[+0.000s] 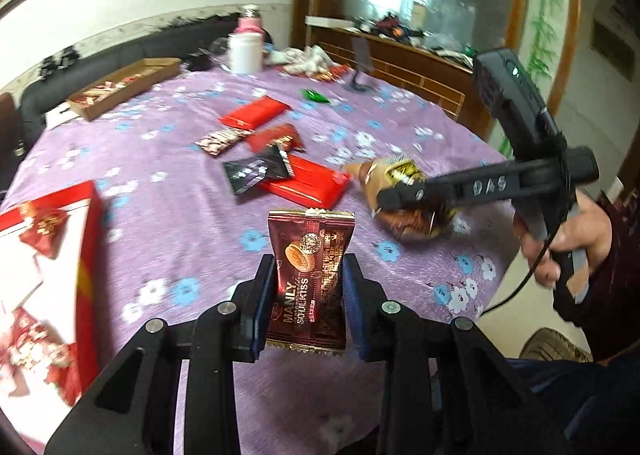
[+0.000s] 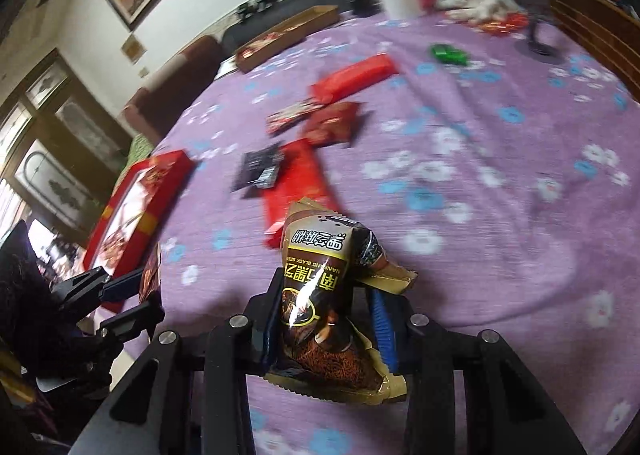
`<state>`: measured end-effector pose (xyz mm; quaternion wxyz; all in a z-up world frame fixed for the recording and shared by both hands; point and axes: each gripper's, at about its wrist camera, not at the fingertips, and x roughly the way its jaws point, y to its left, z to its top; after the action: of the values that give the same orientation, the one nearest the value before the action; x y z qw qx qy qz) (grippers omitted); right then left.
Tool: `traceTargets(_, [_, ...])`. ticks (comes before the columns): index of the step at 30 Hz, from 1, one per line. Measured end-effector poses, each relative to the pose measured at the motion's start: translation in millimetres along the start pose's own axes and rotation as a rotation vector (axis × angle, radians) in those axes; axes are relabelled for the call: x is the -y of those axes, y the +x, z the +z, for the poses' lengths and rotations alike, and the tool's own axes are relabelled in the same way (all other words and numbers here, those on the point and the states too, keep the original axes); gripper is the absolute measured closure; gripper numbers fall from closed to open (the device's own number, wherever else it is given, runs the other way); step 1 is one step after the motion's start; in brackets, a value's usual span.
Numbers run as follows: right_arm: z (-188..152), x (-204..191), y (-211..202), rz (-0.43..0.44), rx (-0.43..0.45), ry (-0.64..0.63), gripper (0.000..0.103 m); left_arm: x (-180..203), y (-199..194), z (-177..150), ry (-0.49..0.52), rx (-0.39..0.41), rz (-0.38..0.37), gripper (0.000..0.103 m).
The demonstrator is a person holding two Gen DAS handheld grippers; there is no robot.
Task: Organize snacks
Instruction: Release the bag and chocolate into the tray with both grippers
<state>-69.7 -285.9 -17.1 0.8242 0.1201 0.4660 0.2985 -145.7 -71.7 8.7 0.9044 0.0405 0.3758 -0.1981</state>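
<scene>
My left gripper (image 1: 308, 279) is shut on a dark red "MANLY" snack packet (image 1: 310, 267), held upright above the purple flowered tablecloth (image 1: 172, 223). At the right of that view, a person's hand (image 1: 560, 247) holds my right gripper (image 1: 400, 199), shut on a brown and gold packet (image 1: 394, 171). The right wrist view shows that brown packet (image 2: 320, 287) pinched between the right gripper's (image 2: 324, 295) blue pads, crumpled and upright. My left gripper (image 2: 128, 295) with its red packet (image 2: 150, 279) is at the left edge there.
Mid-table lie two red flat packs (image 1: 256, 113) (image 1: 308, 185), a black packet (image 1: 256, 173), a dark red packet (image 1: 276, 137) and a patterned one (image 1: 220, 141). An open red box (image 1: 88, 255) stands left; a cardboard tray (image 1: 124, 87), white jar (image 1: 245, 51) and green candy (image 1: 314, 95) sit farther back.
</scene>
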Motion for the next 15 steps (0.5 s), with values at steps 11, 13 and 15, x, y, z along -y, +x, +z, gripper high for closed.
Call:
traceTargets(11, [47,-134,41,0.163,-0.065,-0.212,0.064,-62,-83,-12,-0.096,0.133,0.222,0.073])
traceTargets(13, [65,-173,54,0.226,-0.066,-0.262,0.064,-87,-100,-13,-0.130,0.138,0.301,0.073])
traceTargets(15, [80,-206,68,0.284,-0.055,-0.276,0.061,-118,-115,-12,-0.175,0.144,0.364,0.072])
